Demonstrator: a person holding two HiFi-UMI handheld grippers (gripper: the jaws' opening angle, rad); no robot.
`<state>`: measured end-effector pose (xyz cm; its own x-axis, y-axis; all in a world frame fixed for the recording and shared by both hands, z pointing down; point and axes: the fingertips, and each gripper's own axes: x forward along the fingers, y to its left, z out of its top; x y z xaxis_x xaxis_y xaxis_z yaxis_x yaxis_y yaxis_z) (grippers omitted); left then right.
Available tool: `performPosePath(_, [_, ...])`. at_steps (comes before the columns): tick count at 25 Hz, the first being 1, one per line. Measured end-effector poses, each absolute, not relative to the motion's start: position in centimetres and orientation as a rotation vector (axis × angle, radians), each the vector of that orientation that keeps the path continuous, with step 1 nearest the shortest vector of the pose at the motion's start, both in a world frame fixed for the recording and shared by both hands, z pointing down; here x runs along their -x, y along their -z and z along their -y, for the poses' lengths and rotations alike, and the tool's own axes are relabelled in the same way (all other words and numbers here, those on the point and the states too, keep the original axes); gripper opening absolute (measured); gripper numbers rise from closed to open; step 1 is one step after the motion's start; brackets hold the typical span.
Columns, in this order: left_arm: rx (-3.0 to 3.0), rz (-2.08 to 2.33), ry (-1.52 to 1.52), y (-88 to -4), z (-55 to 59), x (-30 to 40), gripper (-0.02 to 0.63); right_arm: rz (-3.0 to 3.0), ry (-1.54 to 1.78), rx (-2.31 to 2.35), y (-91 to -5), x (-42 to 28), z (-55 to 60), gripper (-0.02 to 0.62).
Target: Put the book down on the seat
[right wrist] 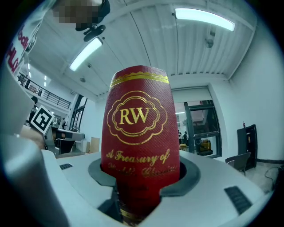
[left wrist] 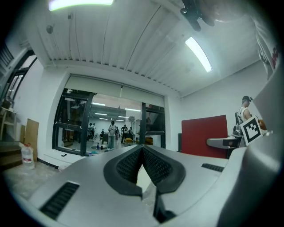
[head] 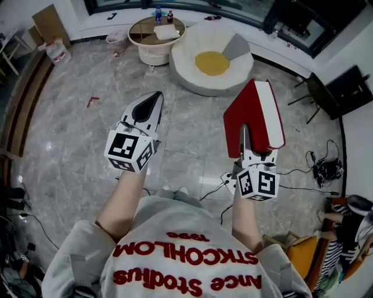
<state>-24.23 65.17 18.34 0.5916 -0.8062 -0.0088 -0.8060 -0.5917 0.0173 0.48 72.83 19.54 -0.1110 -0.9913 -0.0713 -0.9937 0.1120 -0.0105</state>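
My right gripper [head: 252,139] is shut on a red hardback book [head: 256,113] with white page edges, held level out in front of me. In the right gripper view its spine [right wrist: 140,133] stands upright between the jaws, with gold "RW" lettering. My left gripper [head: 151,103] is shut with nothing in it, its pads [left wrist: 153,166] meeting at the tips. The left gripper view shows the book's red cover [left wrist: 203,135] off to the right. The seat, a round white chair [head: 192,75] with a yellow cushion [head: 211,63], stands on the floor ahead, between the two grippers.
A round low table [head: 152,51] carrying two bottles [head: 158,13] and a white cloth stands left of the chair. Cables [head: 322,169] lie on the marble floor at the right. A black stand [head: 344,90] is far right, and a water jug [head: 57,51] far left.
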Motion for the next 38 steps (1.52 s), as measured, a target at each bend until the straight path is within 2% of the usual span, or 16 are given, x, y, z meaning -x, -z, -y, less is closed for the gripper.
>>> performPosePath(14, [-2.799,1.404,0.071,-18.6,-61.6,21.6,0.014,-2.309,-0.067,2.013,-20.1,-4.2,-69.4,0.258])
performPosePath(28, [-2.811,1.362,0.023,-19.6,-48.0,21.2,0.014,-2.289,-0.028,2.037,-20.5,-4.3,-56.9,0.258])
performPosePath(38, [-2.831,1.320,0.024,-20.1,-38.7,22.9,0.014,-2.310,-0.044,2.038,-20.8,-1.8,-48.3,0.258])
